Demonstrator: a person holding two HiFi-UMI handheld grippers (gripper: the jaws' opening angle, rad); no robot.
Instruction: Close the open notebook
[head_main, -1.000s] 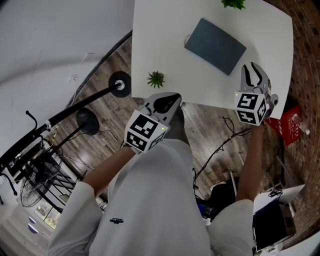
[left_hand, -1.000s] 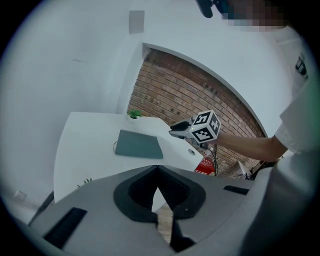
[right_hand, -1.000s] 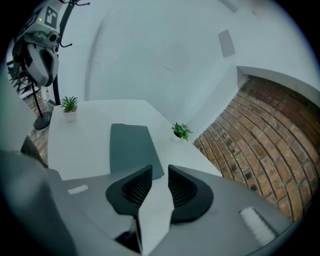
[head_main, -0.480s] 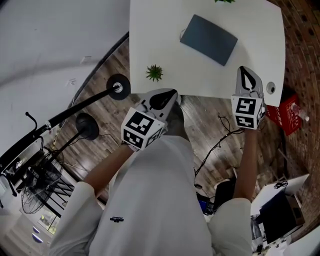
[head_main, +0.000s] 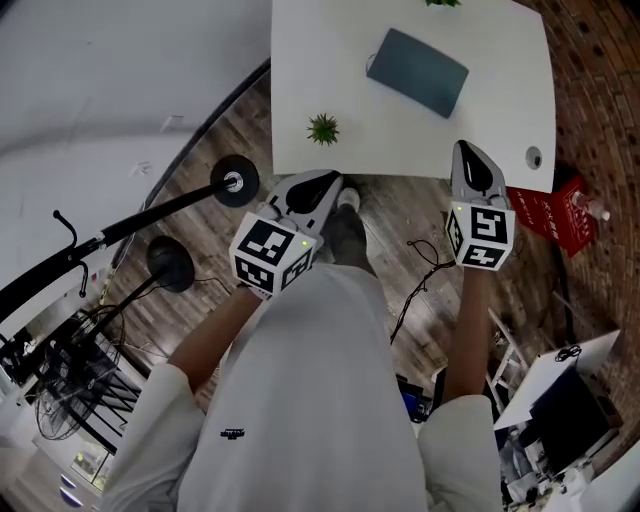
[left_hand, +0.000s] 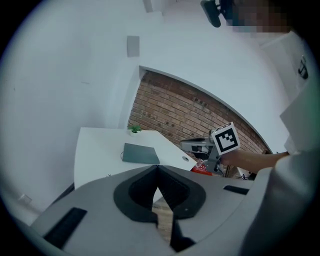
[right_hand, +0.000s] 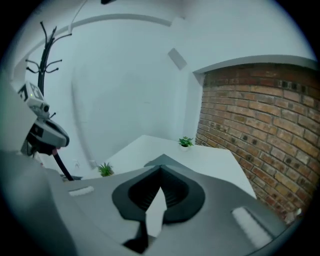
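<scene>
We hold both grippers just off the near edge of the white table (head_main: 500, 110), the left gripper (head_main: 325, 186) closed on nothing and the right gripper (head_main: 464, 152) with jaws just closing, also empty, probably because the dark notebook (head_main: 417, 71) already lies shut and flat on the table's far side.

A white table (head_main: 400, 135) carries a closed dark notebook (head_main: 417, 72), lying flat. A small green plant (head_main: 322, 129) stands near its left edge. A second plant (right_hand: 185, 142) stands at the far edge.
</scene>
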